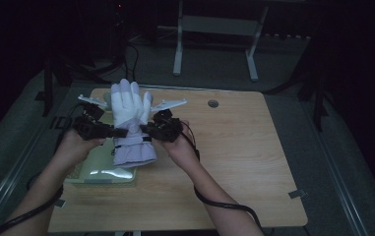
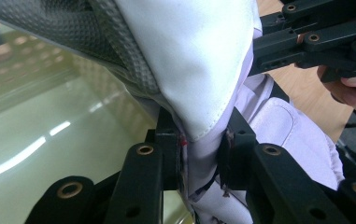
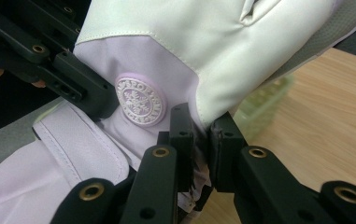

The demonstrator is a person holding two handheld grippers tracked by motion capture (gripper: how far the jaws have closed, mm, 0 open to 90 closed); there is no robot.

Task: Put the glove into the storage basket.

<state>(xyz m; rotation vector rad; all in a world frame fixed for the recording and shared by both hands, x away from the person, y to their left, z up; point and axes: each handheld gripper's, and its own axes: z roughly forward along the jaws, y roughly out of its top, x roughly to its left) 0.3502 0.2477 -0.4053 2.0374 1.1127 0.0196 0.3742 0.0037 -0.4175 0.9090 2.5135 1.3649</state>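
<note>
A white and lilac winter glove [image 1: 130, 123] hangs upright between both hands, fingers pointing away, cuff toward the person. My left gripper [image 1: 118, 132] is shut on the glove's left edge near the wrist; in the left gripper view the fabric [image 2: 203, 93] is pinched between the jaws of my left gripper [image 2: 201, 158]. My right gripper [image 1: 144, 129] is shut on the opposite edge; in the right gripper view my right gripper [image 3: 202, 149] clamps the seam beside a round snowflake badge [image 3: 140, 101]. The glove [image 3: 189, 46] is lifted off the table.
A pale green plastic tray [image 1: 104, 177] sits on the wooden table [image 1: 234, 162] under the glove, at the front left. A round grommet hole [image 1: 213, 103] lies at the table's back. A white table frame [image 1: 214, 44] stands on the floor beyond.
</note>
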